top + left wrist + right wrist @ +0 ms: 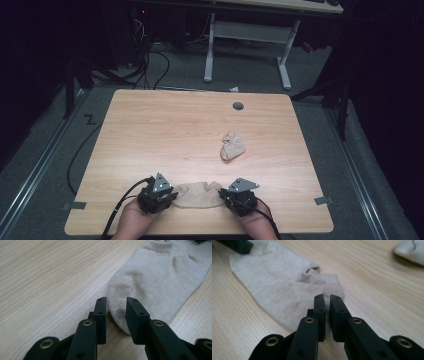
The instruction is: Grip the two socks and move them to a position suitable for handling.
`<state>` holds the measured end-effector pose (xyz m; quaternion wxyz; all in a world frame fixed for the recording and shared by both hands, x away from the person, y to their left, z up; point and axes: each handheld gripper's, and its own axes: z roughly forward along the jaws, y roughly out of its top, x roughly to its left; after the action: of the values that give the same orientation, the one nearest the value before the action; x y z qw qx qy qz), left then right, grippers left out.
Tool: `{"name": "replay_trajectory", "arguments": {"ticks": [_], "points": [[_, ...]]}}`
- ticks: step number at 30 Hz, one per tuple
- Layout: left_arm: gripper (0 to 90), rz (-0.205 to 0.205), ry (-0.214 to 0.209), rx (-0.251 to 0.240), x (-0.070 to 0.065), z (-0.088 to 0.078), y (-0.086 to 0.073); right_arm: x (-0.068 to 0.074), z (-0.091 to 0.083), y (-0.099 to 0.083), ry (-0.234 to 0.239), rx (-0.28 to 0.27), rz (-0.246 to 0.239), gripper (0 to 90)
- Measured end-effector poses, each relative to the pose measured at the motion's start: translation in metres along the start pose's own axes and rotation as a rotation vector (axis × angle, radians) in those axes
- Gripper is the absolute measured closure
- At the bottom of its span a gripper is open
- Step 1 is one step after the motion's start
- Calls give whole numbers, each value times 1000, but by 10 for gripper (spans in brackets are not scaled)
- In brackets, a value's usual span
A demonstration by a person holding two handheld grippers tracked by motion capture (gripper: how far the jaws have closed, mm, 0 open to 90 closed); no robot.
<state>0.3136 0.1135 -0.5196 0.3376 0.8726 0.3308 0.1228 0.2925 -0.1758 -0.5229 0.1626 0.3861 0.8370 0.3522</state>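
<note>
- The left gripper point(116, 306) has its jaws partly open, with a clear gap. The toe end of the sock point(160, 277) sits in that gap. The cloth there looks flat and not squeezed, so I think the jaws are around the toe and not gripping it yet.
- The right gripper point(327, 302) has its jaws almost closed, with only a thin slit left. The tips are at the sock's open end, where the foot goes in. I cannot tell if they have pinched the cloth or are just resting over it.
- The sock lies flat between the two grippers, one at each end. I think they are set like this so both ends can be lifted together. That keeps the sock stretched out for folding or rolling.
- The jaws point low along the wood, likely because the sock is thin and they have to get at its edge.
- A rolled sock point(232, 146) sits past the sock, farther from the person and a bit to the right, well apart from it. It looks already done, so it is out of the way.
- The table point(165, 130) is under the sock. The sock is near the edge closest to the person, so the hands can reach it easily.
</note>
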Motion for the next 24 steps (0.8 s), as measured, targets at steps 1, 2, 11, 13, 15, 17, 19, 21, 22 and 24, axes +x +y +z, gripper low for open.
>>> {"name": "replay_trajectory", "arguments": {"ticks": [1, 2, 11, 13, 15, 17, 19, 21, 22, 24], "points": [[702, 0, 1, -7, -1, -2, 0, -1, -1, 1, -4, -15, 3, 831], [698, 0, 0, -10, -1, -3, 0, -2, -2, 2, -8, -28, 10, 826], [622, -57, 54, -112, 30, -46, -11, -18, -9, 1, -76, -84, 49, 760], [620, -97, 70, -119, 41, -51, -19, -20, -9, 3, -93, -90, 51, 748], [593, -118, 76, -132, 46, -53, -20, -23, -7, 6, -106, -90, 58, 735], [569, -112, 95, -148, 48, -54, -19, -27, -4, 12, -122, -84, 68, 723], [554, -111, 98, -144, 51, -52, -22, -31, -1, 20, -145, -84, 61, 714], [546, -117, 95, -133, 55, -50, -24, -36, 0, 31, -167, -89, 71, 699], [543, -119, 94, -131, 56, -49, -24, -41, 3, 40, -193, -87, 71, 695], [536, -125, 100, -140, 59, -50, -24, -47, 8, 52, -206, -84, 83, 681]]}}
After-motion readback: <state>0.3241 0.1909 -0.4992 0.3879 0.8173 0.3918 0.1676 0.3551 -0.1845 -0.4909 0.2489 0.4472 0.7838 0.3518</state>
